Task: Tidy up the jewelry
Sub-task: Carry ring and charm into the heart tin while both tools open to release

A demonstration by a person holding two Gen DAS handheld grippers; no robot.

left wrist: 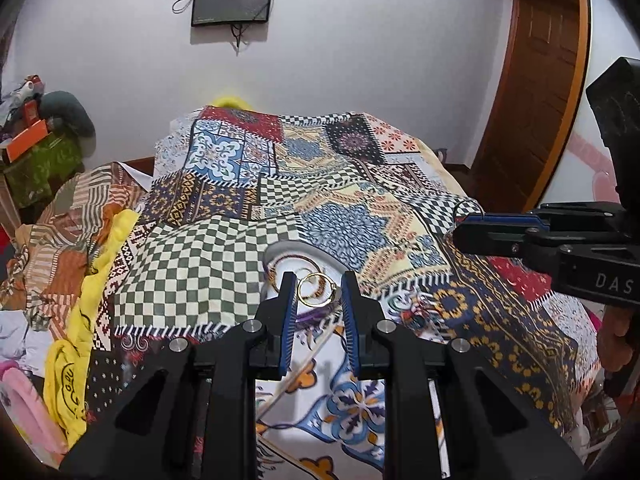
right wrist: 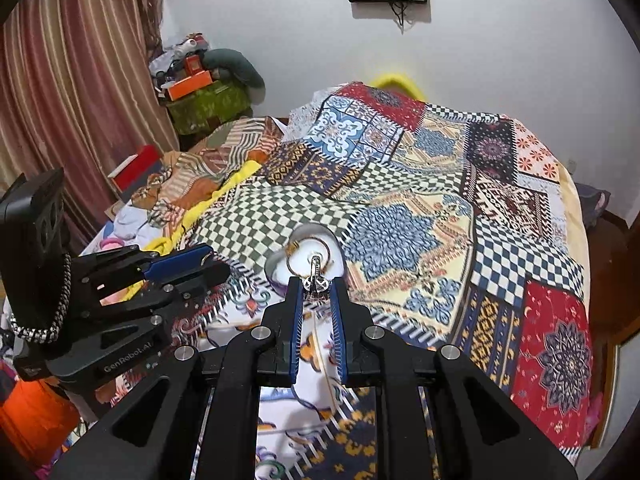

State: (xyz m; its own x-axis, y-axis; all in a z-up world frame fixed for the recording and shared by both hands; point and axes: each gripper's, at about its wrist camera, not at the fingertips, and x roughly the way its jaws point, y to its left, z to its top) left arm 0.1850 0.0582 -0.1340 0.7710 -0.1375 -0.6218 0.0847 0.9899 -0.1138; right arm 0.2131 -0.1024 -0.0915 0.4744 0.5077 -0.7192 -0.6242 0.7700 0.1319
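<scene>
A white heart-shaped dish lies on the patterned bedspread, with bangles inside it; it also shows in the right wrist view. My left gripper is shut on a gold hoop ring, held just above the dish's near edge. My right gripper is shut on a silver ring with a crossed ornament, also over the dish's near edge. The right gripper shows at the right of the left wrist view. The left gripper shows at the left of the right wrist view.
The patchwork bedspread covers the bed. Crumpled clothes and a yellow cloth lie along its left side. A cluttered green-covered stand and a curtain are at the far left, a wooden door at the right.
</scene>
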